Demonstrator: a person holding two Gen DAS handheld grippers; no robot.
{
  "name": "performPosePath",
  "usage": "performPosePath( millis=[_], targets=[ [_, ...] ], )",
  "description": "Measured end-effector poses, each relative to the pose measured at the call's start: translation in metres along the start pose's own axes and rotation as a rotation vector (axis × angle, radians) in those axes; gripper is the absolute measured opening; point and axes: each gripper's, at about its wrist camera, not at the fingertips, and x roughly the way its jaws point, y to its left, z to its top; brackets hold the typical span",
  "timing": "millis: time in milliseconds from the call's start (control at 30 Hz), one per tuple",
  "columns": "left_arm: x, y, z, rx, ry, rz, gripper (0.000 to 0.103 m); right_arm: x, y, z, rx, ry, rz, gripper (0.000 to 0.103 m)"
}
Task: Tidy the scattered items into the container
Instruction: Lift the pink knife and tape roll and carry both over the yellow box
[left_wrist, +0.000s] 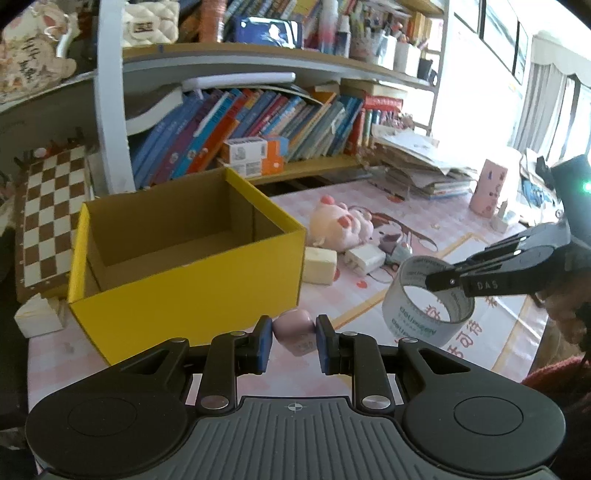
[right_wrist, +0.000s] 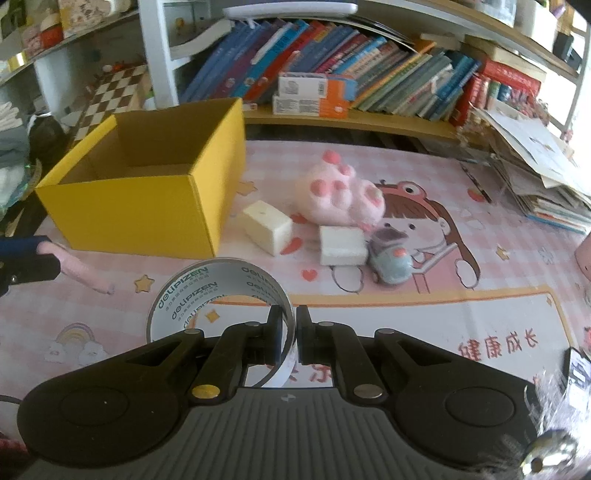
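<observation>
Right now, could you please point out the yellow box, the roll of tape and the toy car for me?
yellow box (right_wrist: 129, 210): right wrist view, on its front wall.
roll of tape (right_wrist: 199, 286): right wrist view, on its printed inner band.
toy car (right_wrist: 391, 260): right wrist view, on its blue body.

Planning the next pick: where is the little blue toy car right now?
The blue toy car lies on the pink mat, right of the yellow box, touching a white block just below the pink plush.
</observation>
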Motion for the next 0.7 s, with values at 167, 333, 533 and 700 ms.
performPosePath(
  millis=[167, 333, 533, 700],
  targets=[
    [-0.011, 0.012, 0.003, -0.019, -0.034, 0.014, 0.023, -0.002, 0.013, 0.008, -0.028, -0.016, 0.014, 0.007],
    [-0.021, 0.022, 0.009, -0.025, -0.073, 0.036, 0.023, -0.004, 0.023, 0.018, -0.053, -0.037, 0.036, 0.007],
    [-0.030, 0.036, 0.023, -0.039, -0.131, 0.056, 0.023, -0.007, 0.035, 0.036, -0.102, -0.067, 0.050, 0.007],
    [-0.032, 0.044, 0.033, -0.035, -0.170, 0.079, 0.023, -0.007, 0.043, 0.055, -0.135, -0.099, 0.065, 0.007]
  ],
)
